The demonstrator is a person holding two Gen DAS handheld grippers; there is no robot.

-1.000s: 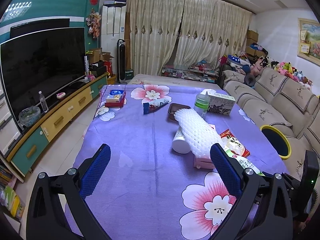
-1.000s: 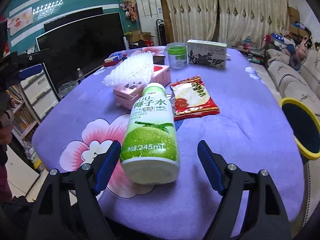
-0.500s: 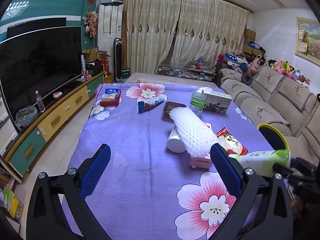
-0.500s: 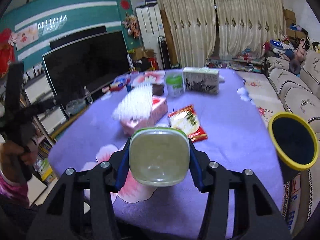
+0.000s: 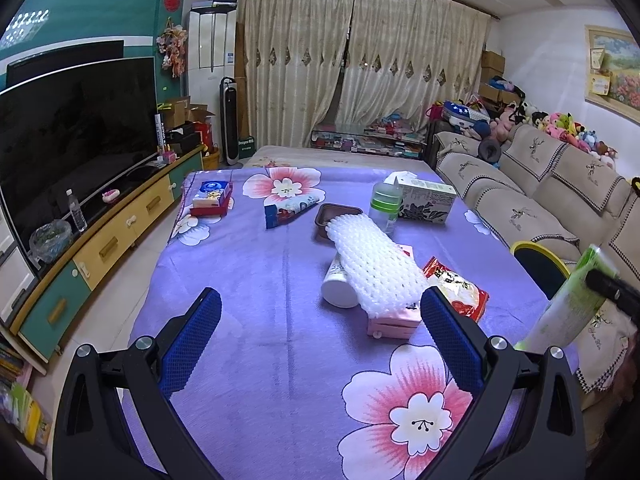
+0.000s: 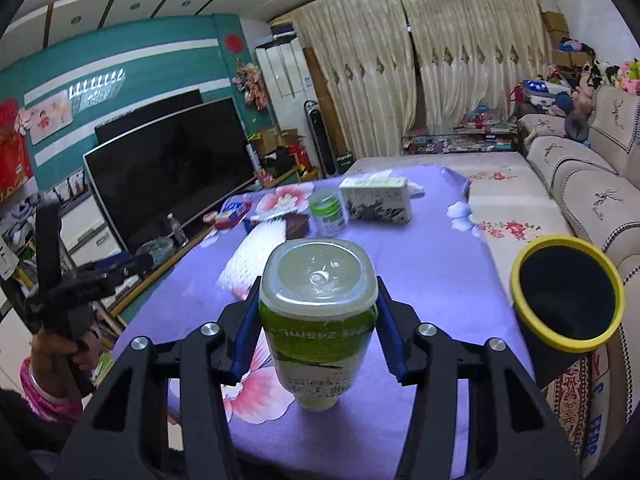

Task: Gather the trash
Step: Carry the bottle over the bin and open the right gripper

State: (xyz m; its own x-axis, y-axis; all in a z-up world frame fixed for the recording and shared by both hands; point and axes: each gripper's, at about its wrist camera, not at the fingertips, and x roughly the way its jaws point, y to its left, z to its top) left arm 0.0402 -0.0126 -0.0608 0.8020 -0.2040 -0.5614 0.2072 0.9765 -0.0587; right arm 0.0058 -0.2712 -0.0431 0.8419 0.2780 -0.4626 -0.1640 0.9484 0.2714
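Lifted off the desk (image 5: 256,280) since a second ago: one green coconut-water bottle (image 6: 318,320), then lying flat, now clamped at its sides between the jaws of the right gripper (image 6: 318,334), base toward the lens, raised above the purple floral cloth. Just right of the bottle, one yellow-rimmed black bin (image 6: 568,300), mouth tilted toward the camera. Left gripper (image 5: 320,340) held low over the near end of the desk, jaws spread wide, gripping nothing.

Left on the desk beyond the bottle: one white foam net sleeve (image 5: 374,264) atop one pink box (image 5: 394,324), one white tube (image 5: 338,284) tucked beside it, one red snack packet (image 5: 456,288), one green-lidded jar (image 5: 385,208), one tissue box (image 5: 426,202).

Shown only from the left wrist: snack packet, white tube, bottle seen side-on at far right. Shown only from the right wrist: bottle's clear base and the person's hand (image 6: 64,350) on the left handle.
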